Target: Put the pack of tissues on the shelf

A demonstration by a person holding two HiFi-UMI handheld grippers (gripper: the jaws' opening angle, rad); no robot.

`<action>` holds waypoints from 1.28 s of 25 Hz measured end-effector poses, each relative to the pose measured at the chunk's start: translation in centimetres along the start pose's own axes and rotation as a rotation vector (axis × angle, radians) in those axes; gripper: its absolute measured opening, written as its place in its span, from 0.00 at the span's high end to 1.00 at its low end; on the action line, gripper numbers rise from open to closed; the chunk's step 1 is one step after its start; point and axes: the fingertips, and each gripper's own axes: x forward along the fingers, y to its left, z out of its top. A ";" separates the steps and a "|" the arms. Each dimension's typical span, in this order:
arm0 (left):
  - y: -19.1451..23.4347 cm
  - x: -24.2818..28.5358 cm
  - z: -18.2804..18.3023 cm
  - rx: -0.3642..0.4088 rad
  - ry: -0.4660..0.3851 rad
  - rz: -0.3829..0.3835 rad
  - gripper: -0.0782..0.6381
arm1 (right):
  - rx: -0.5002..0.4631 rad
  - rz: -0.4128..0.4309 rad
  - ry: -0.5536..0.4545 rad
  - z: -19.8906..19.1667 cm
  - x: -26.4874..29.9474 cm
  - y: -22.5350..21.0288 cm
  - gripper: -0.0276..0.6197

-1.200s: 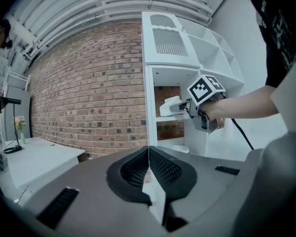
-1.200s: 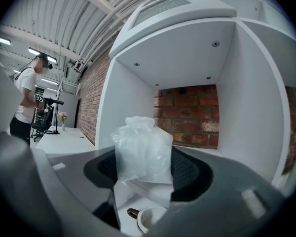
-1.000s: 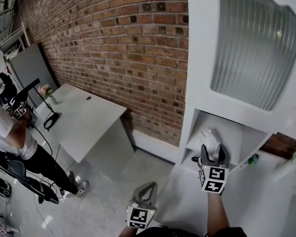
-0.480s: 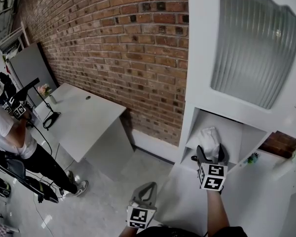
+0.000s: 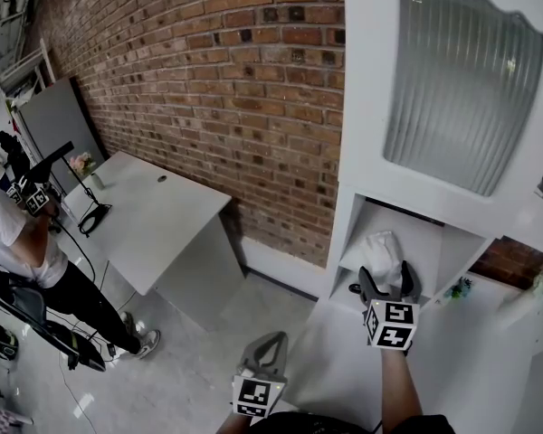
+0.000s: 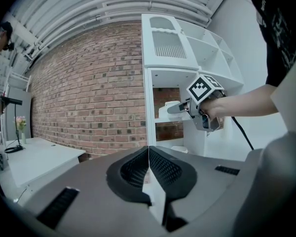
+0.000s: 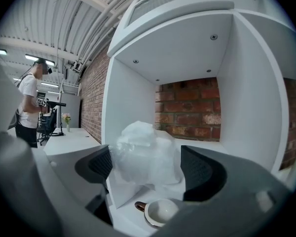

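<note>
Right gripper view: right gripper (image 7: 148,174) had just been opening, jaws wide, pack of tissues (image 7: 145,149) loose between them
Head view: pack of tissues lay on the shelf (image 5: 427,242)
Left gripper view: left gripper (image 6: 149,168) clenched, empty

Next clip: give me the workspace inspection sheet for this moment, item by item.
Surface: white shelf compartment, open-fronted, brick at the back.
Job's things: pack of tissues sitting at the front of that compartment.
Clutter: white cup on the ledge below.
Tools: right tool open, its jaws have just been opening, with the pack between them and not pressed; left tool shut, empty.
Cables: black cable trailing from the right tool.
Surroundings: brick wall, white desk, a person standing near it.
</note>
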 end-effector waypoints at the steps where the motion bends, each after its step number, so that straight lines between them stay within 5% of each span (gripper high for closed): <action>1: -0.2 0.0 0.1 0.001 -0.002 -0.003 0.88 | -0.001 0.004 -0.003 0.1 -0.2 0.0 0.33; 32: -2.6 -2.3 1.1 0.005 -0.050 -0.040 0.88 | -0.035 0.037 -0.069 -0.7 -8.5 0.1 0.37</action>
